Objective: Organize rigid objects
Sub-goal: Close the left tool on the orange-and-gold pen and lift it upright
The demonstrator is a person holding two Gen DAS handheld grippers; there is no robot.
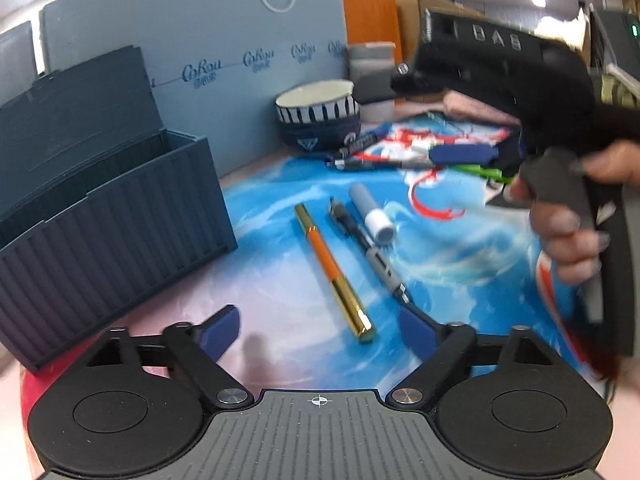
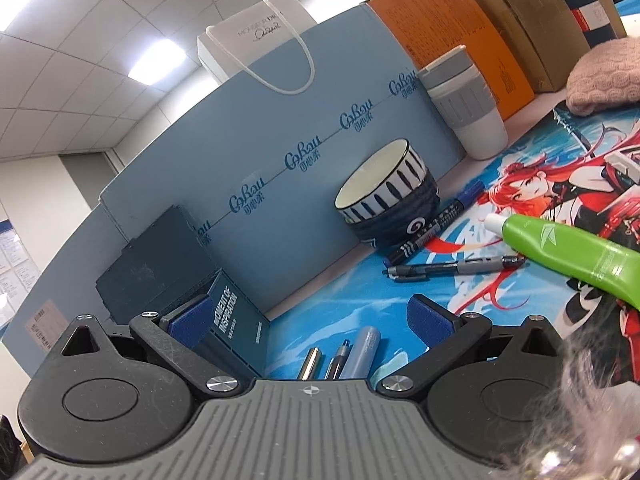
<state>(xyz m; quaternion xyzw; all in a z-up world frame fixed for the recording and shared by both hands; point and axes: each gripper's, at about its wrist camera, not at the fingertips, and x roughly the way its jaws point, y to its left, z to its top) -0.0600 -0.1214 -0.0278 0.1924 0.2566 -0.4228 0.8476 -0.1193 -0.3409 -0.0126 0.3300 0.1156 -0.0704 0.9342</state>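
Desk mat (image 1: 280, 288) strewn with pens, both grippers spread wide and empty.

Left gripper (image 1: 320, 330) low over mat, blue pads apart with nothing between; orange-and-gold pen (image 1: 334, 272) lying just ahead, black-and-grey pen (image 1: 370, 250) beside it, grey-blue tube with white cap (image 1: 372, 216) touching that pen's far side. Dark blue ribbed organizer box (image 1: 112, 216) at left, near the pens, not touching. Right gripper (image 2: 310, 322) held by a hand (image 1: 576, 216) (seen at right of left view), jaws released, gripping nothing. Farther back near striped bowl (image 2: 384, 192): black marker (image 2: 430, 234), grey-barrelled pen (image 2: 456, 268). Green tube (image 2: 560, 254) at right, blurred, support unclear. White-and-grey cup (image 2: 466, 104) against blue board (image 2: 280, 128).
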